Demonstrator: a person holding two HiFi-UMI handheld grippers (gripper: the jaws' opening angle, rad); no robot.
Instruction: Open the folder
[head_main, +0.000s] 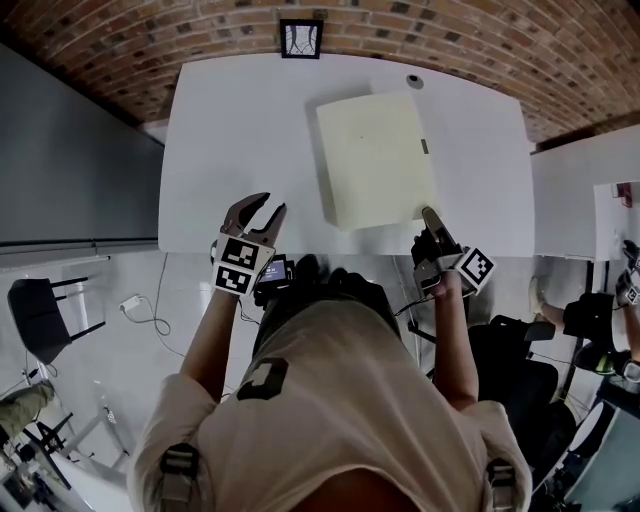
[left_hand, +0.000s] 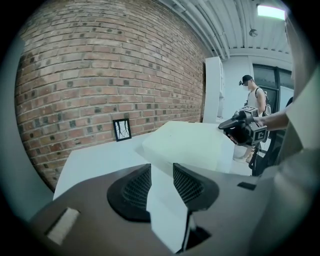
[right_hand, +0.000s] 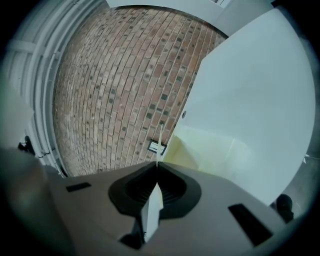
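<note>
White counter (head_main: 230, 130) against red brick wall (head_main: 150, 30) held one pale-yellow flat folder (head_main: 375, 160); left gripper (head_main: 272, 204) spread, right gripper (head_main: 429, 213) pinched its corner.

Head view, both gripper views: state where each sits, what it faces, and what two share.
Head view: on the person's head, steeply down at table and folder; torso, arms, left gripper, right gripper.
Left gripper view: on the left gripper, facing the brick wall; own open jaws.
Right gripper view: on the right gripper, facing that wall; jaws shut on the folder.
Shared: all see the folder.
</note>
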